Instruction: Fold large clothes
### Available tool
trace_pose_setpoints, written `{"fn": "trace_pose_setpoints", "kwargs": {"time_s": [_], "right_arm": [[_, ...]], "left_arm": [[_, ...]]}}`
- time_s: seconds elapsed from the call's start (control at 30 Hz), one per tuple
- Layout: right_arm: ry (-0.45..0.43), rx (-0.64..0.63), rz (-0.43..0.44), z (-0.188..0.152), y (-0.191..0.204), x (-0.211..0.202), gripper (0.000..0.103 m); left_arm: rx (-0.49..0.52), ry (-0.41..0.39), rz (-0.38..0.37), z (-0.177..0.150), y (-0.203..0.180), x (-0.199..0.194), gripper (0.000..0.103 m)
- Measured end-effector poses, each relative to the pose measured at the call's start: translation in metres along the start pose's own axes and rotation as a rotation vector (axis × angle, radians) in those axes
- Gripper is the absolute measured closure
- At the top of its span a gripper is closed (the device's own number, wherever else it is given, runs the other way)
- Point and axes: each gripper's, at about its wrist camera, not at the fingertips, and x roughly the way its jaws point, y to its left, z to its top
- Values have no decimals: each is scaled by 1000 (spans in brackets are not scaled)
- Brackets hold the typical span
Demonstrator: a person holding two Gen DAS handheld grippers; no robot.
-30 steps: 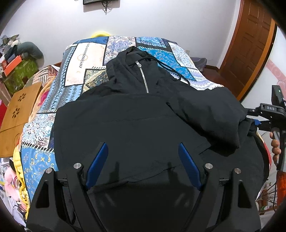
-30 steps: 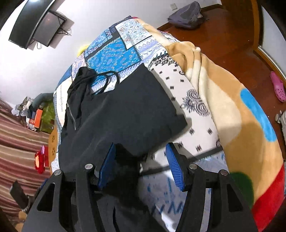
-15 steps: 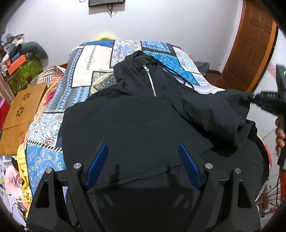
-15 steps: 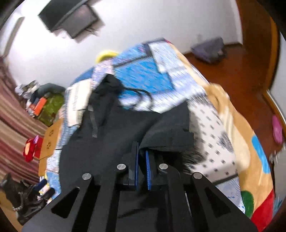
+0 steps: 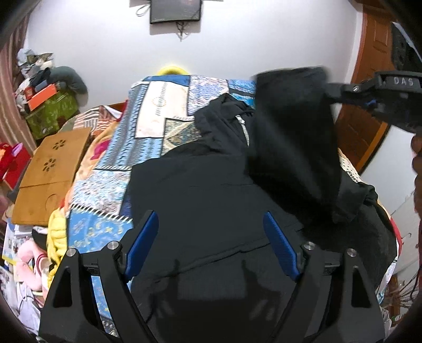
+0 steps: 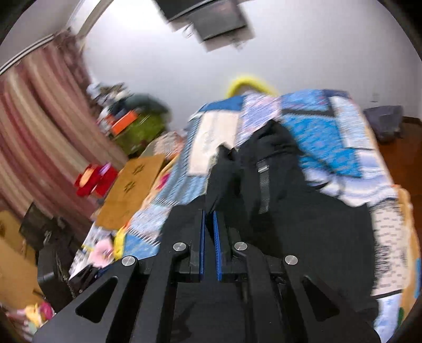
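Left wrist view: left gripper wide open, empty, above black hoodie spread on patchwork bedspread | right gripper clamped on raised sleeve | risk: thin pinch slips, sleeve drops bunched.

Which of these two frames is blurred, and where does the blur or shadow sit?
Right wrist view: motion blur smears the curtain, wall screen and bedspread; the right gripper stays sharp. Left wrist view: mostly crisp, only the lifted sleeve blurs; finger shadows fall on the black hoodie.
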Motion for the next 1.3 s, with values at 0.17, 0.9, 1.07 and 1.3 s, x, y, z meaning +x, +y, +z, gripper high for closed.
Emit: {"fn": "trace_pose_setpoints", "kwargs": {"time_s": [0.17,0.9,1.07,1.3], "right_arm": [[126,-92,41,-26,35,47,97],[56,-46,-337,-54,-81,-48,46],[38,61,-430,-61,-131,-78,46],[49,188,-466,-76,-178,-95,46]], "left_arm": [[-56,12,28,-16,28,-9,18],[-467,300,-338,-33,48,90,21],[-583,367,-379,-32,49,126,27],[-624,339,-252,-20,46,139,69]]}}
